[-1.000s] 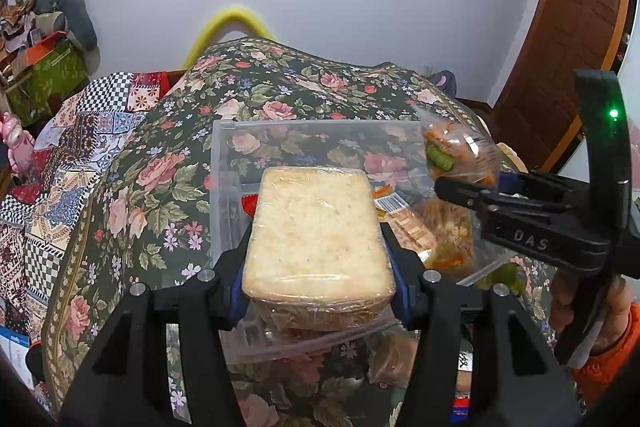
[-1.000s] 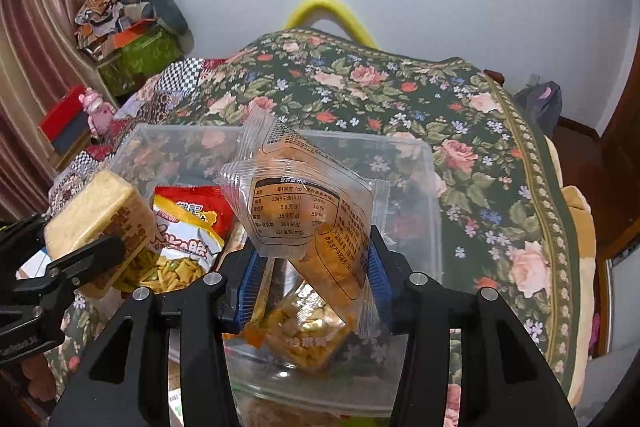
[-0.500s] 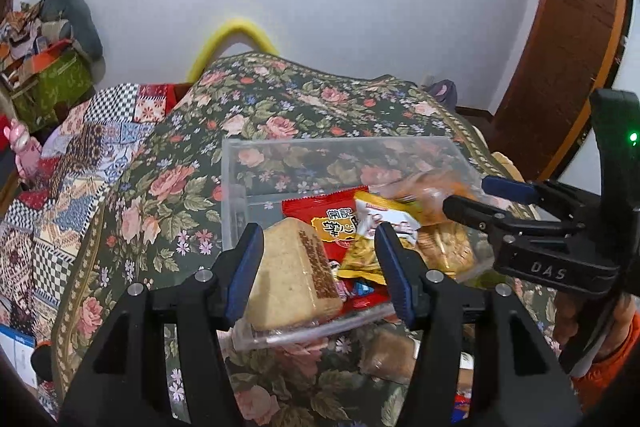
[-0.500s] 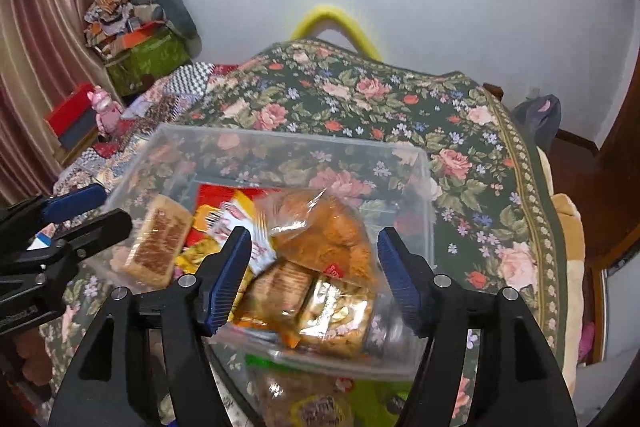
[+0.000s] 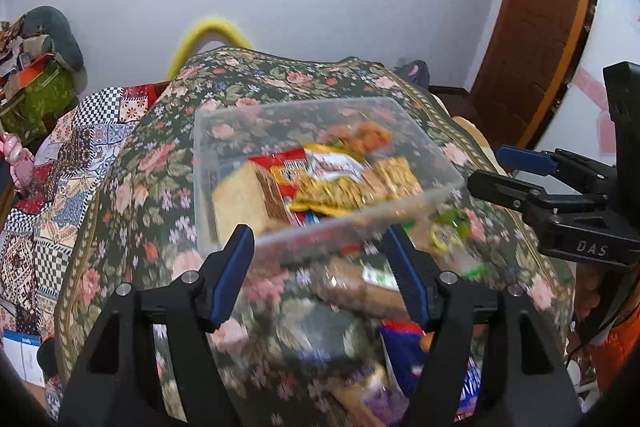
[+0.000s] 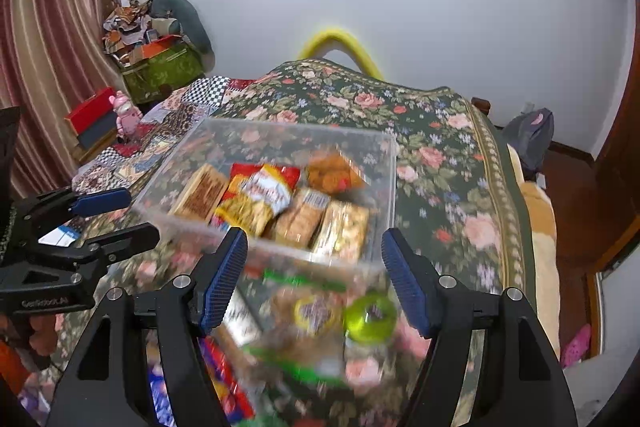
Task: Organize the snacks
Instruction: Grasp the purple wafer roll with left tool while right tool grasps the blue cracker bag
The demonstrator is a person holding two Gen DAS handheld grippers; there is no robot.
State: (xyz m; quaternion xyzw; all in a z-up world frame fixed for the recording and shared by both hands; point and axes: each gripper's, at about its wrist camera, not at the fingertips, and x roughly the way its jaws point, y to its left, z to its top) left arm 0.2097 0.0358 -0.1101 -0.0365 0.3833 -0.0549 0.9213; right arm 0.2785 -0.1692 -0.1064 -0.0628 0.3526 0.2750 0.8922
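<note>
A clear plastic bin (image 5: pixel 208 163) (image 6: pixel 384 163) sits on the floral bedspread and holds several snack packs. The pale cracker block (image 5: pixel 236 201) (image 6: pixel 200 193) lies at its left end, beside a red and yellow chip bag (image 5: pixel 320 179) (image 6: pixel 260 195) and an orange snack packet (image 5: pixel 356 135) (image 6: pixel 332 171). My left gripper (image 5: pixel 320 271) is open and empty, just short of the bin's near wall. My right gripper (image 6: pixel 316 275) is open and empty on the bin's near right side. More wrapped snacks (image 5: pixel 360 287) (image 6: pixel 320 315) lie blurred on the bed in front of the bin.
The floral bedspread (image 5: pixel 280 83) (image 6: pixel 440 147) stretches behind the bin to a white wall. A patchwork quilt (image 5: pixel 60 167) covers the left side. A green box with clutter (image 6: pixel 160 67) stands at the far left. A wooden door (image 5: pixel 540 27) is on the right.
Both grippers opened and dropped their packs into the bin: the left the cracker block, the right the orange packet. Both have since drawn back from the bin.
</note>
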